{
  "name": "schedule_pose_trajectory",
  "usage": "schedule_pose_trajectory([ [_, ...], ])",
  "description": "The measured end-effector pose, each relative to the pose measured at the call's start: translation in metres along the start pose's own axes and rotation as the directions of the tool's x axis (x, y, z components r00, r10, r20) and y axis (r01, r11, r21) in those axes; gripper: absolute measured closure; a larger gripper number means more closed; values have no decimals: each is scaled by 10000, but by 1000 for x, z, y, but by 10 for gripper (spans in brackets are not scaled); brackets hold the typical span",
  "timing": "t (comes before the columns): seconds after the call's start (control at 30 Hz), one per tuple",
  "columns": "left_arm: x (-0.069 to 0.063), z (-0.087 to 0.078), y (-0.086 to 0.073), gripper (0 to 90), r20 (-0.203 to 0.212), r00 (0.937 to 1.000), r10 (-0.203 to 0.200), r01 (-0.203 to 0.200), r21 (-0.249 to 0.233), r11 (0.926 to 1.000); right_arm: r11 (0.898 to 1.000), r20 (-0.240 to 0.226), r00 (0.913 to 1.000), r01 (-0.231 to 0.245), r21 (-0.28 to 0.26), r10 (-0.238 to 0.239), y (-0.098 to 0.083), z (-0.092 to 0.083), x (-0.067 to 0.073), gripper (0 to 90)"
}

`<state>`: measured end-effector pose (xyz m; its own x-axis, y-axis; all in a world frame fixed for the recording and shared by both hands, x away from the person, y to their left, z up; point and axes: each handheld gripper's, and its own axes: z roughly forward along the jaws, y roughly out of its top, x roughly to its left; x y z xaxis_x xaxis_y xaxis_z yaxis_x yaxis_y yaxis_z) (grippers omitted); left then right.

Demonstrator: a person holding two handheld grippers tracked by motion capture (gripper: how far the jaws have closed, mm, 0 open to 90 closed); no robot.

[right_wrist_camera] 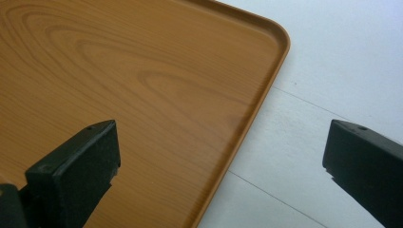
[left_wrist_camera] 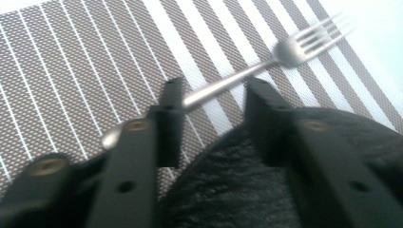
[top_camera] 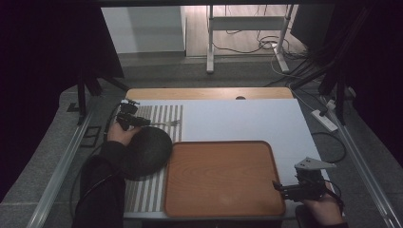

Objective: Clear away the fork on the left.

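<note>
The left gripper point(left_wrist_camera: 209, 102) hangs over the fork point(left_wrist_camera: 237, 78), jaws apart and straddling its handle; neither jaw visibly touches it. The fork lies on the striped mat point(left_wrist_camera: 71, 61), its long axis running across the jaw gap, tines out past the far jaw, a dark bowl point(left_wrist_camera: 247, 190) just below. The right gripper point(right_wrist_camera: 221, 156) is well apart, jaws wide over the tray point(right_wrist_camera: 142, 71) rim, holding nothing. The left is nearer.

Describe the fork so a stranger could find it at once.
Start at the wooden tray, then look left to the striped placemat. Near its far end, beyond the dark round bowl, lies the fork: slim, silver, tines pointing toward the white table.
</note>
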<state>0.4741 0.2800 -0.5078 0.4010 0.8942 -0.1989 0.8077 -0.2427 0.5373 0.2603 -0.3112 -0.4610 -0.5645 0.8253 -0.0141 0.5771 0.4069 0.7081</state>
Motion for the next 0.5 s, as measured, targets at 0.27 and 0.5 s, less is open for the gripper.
schedule_pose_trajectory([
  [0.27,16,10,4,885,-782,9969,-116,147,395,9991,10000,-43,10000,-18,-9,18,0,0,0,0],
  [0.5,30,17,4,885,-1143,9925,-436,505,585,9970,10000,-60,10000,-45,-4,45,0,0,-1,0],
])
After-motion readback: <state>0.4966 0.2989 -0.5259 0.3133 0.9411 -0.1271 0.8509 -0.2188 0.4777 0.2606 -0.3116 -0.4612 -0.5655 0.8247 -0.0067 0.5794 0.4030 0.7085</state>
